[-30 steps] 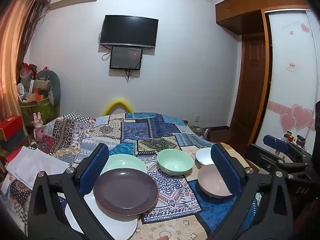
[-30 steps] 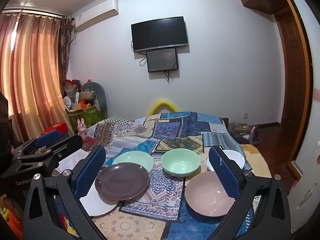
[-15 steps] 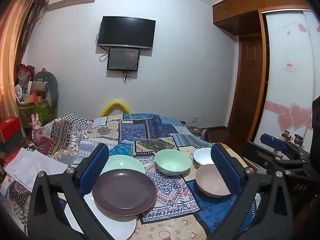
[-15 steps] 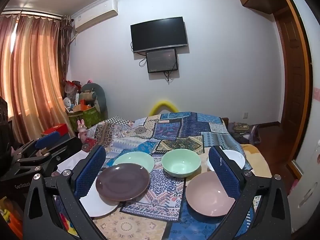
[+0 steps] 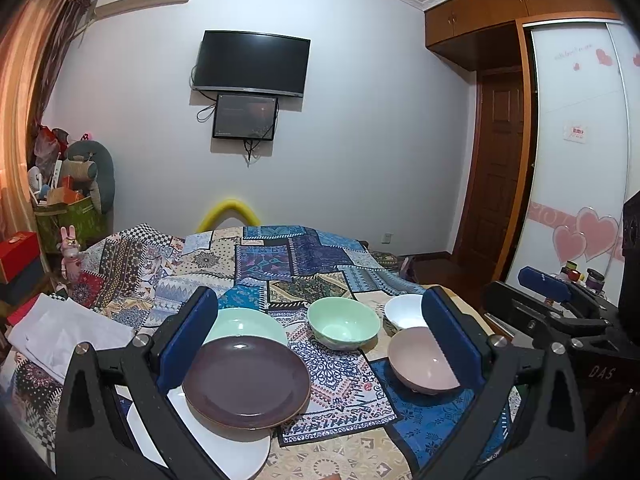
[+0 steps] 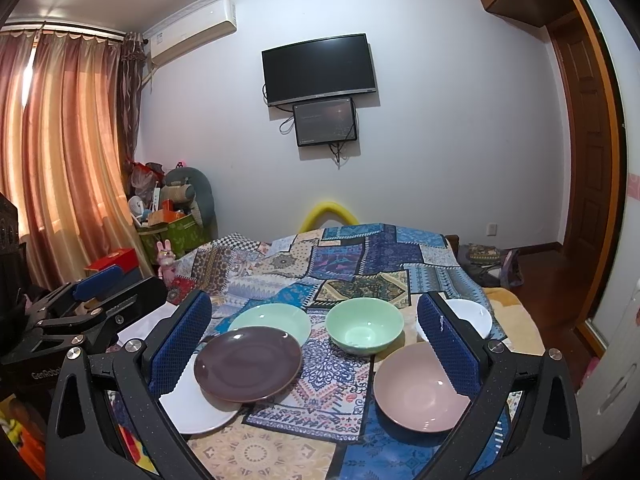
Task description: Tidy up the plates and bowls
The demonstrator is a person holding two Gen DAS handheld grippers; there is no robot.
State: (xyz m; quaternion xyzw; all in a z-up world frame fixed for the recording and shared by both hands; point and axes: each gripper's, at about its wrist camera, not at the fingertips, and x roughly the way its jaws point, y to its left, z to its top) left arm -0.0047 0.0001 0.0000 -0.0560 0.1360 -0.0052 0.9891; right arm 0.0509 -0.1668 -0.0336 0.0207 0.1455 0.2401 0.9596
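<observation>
Nothing has moved; both grippers' jaws gape wide, empty; purple plate (image 5: 246, 386) hides much of white plate (image 5: 236, 454).

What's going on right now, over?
Both tools open, holding nothing. Purple plate overlaps white plate; three bowls sit apart. Nothing in the way.

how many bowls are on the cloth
3: green bowl in the middle, white bowl at the far right partly behind the right tool's finger, pink bowl nearest on the right. None seem hidden.

Left tongs (image 5: 320, 336), right tongs (image 6: 314, 340): black speckled frames, silver screws, blue textured pads.
</observation>
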